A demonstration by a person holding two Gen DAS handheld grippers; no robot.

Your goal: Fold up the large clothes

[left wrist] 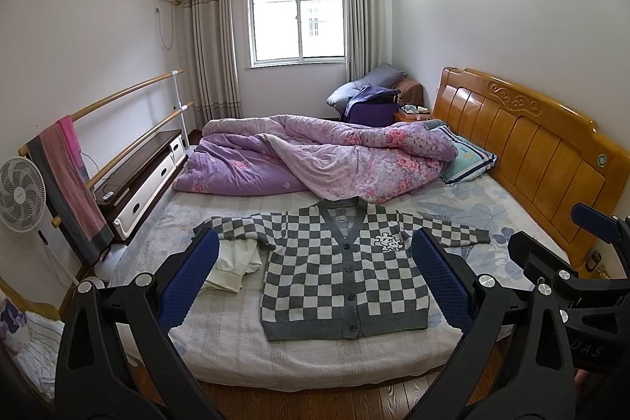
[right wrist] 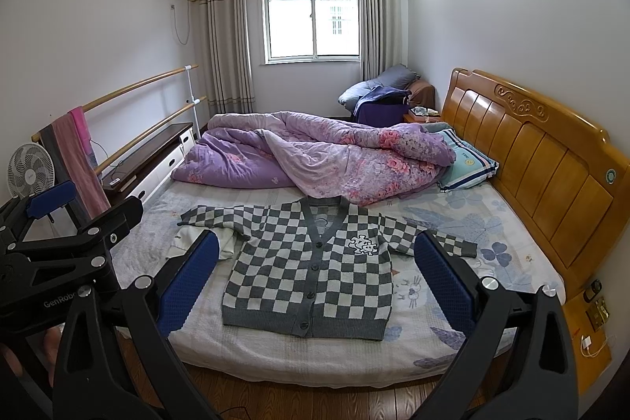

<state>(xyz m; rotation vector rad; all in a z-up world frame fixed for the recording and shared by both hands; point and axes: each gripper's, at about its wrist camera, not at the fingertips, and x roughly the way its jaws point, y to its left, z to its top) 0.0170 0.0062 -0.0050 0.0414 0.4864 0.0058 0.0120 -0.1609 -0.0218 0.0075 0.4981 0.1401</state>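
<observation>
A grey and white checkered cardigan (left wrist: 338,274) (right wrist: 311,274) lies flat and buttoned on the bed (left wrist: 236,345) (right wrist: 283,353), sleeves spread out to both sides. Its left sleeve rests over a white garment (left wrist: 236,262) (right wrist: 189,243). My left gripper (left wrist: 315,278) hovers open in front of the bed's near edge, above the floor, holding nothing. My right gripper (right wrist: 315,282) is also open and empty, level with it. Each gripper shows at the edge of the other's view: the right gripper (left wrist: 571,254), the left gripper (right wrist: 71,219).
A crumpled purple floral quilt (left wrist: 315,160) (right wrist: 315,152) fills the far half of the bed, with a pillow (left wrist: 468,160) by the wooden headboard (left wrist: 531,160) on the right. A fan (left wrist: 19,195), a towel rail and a low cabinet (left wrist: 145,176) stand left. Wooden floor (right wrist: 315,400) lies below.
</observation>
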